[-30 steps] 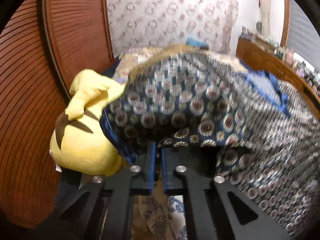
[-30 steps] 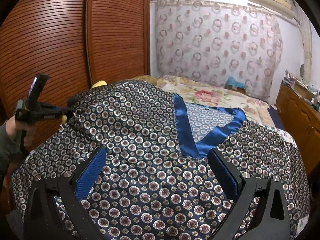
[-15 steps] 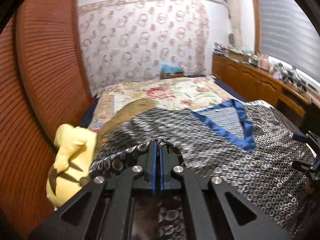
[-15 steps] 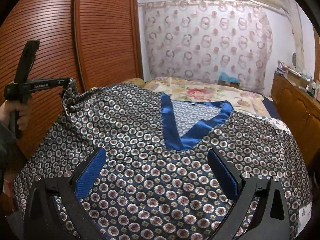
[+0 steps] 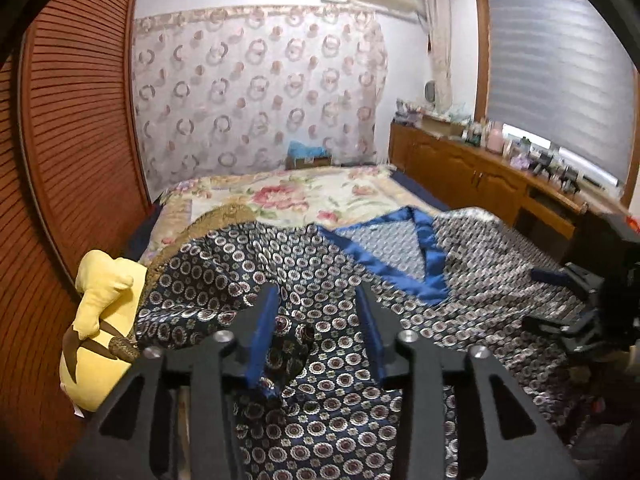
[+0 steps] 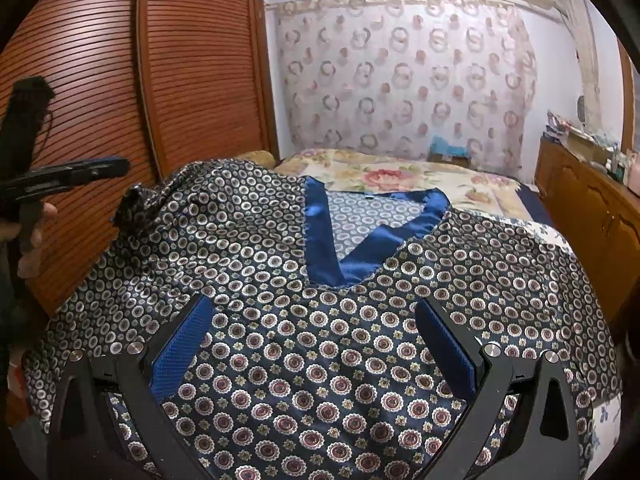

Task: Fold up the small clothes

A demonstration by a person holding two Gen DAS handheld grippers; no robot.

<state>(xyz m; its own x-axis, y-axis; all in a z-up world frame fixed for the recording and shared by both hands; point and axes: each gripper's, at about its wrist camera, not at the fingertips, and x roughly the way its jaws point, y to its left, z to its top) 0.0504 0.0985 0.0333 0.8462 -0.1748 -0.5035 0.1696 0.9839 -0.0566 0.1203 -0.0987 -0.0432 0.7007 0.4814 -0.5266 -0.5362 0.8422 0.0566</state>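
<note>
Left wrist: shirt (image 5: pixel 340 280) lies under opening gripper (image 5: pixel 320 320).

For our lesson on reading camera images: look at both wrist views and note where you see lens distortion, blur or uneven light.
Left wrist view: fisheye bends the slatted wardrobe door into a curve; the window blind glows pale; corners go black. Right wrist view: the patterned shirt is sharp near the lens, while the left tongs look soft and dark at the frame's edge.

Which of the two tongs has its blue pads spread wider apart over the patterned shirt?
The right tongs; the left tongs' pads stand closer together.
</note>
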